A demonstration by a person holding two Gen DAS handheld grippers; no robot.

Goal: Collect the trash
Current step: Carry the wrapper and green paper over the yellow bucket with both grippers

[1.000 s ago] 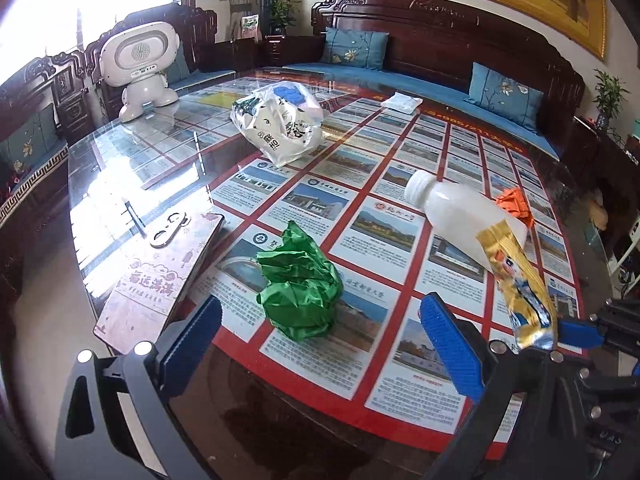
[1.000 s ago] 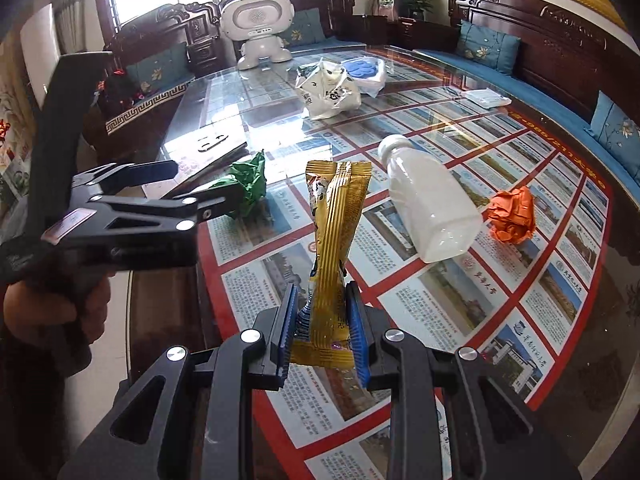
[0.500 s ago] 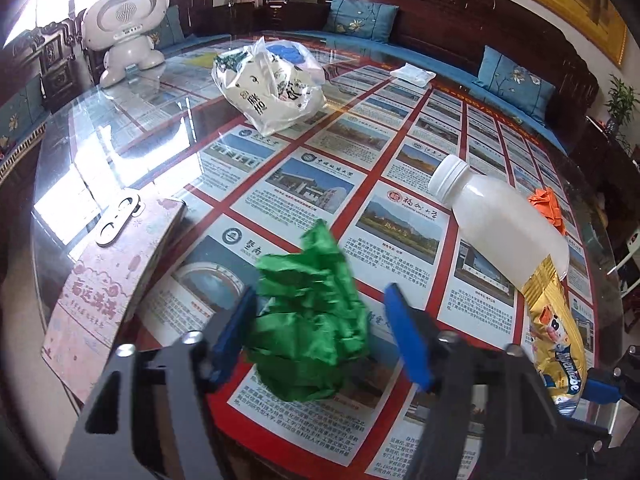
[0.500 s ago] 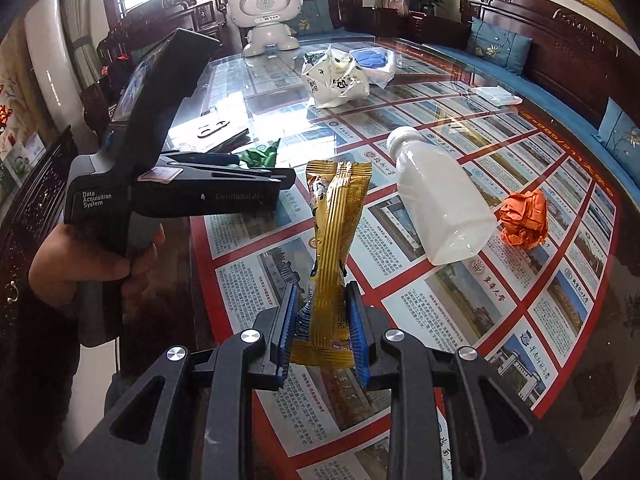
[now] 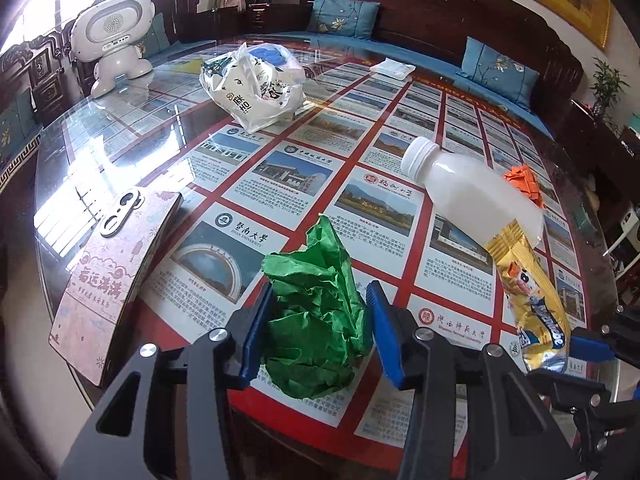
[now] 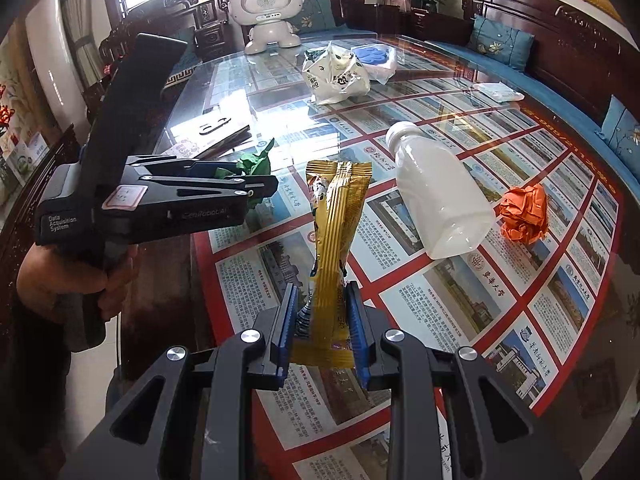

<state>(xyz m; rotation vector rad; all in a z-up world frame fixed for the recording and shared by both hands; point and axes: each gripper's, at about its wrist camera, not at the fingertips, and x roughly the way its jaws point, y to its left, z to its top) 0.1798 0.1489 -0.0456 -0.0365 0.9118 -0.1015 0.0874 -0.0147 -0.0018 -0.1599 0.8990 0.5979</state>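
A crumpled green paper ball [image 5: 312, 320] rests on the glass table [image 5: 100, 140] near its front edge. My left gripper [image 5: 320, 288] straddles it, its jaws closing, and both blue pads touch the paper's sides. In the right wrist view the left gripper [image 6: 260, 188] hides most of that green paper [image 6: 256, 162]. My right gripper [image 6: 322, 290] is shut on the lower end of a gold snack wrapper [image 6: 336, 208], which stands up above the table. A white plastic bottle [image 6: 436, 208] lies on its side beyond the wrapper, and a crumpled orange paper ball [image 6: 524, 216] lies to its right.
A white plastic bag [image 5: 256, 88] with things inside sits at mid table. A phone in a pink case [image 5: 108, 276] lies at the left edge. A white robot toy [image 5: 112, 36] stands at the far left corner. Dark wooden sofas with blue cushions surround the table. A hand [image 6: 68, 276] grips the left tool.
My left gripper moved forward and down over the green paper, and its jaws narrowed from wide open until the pads met the paper. The right gripper and wrapper stayed put.
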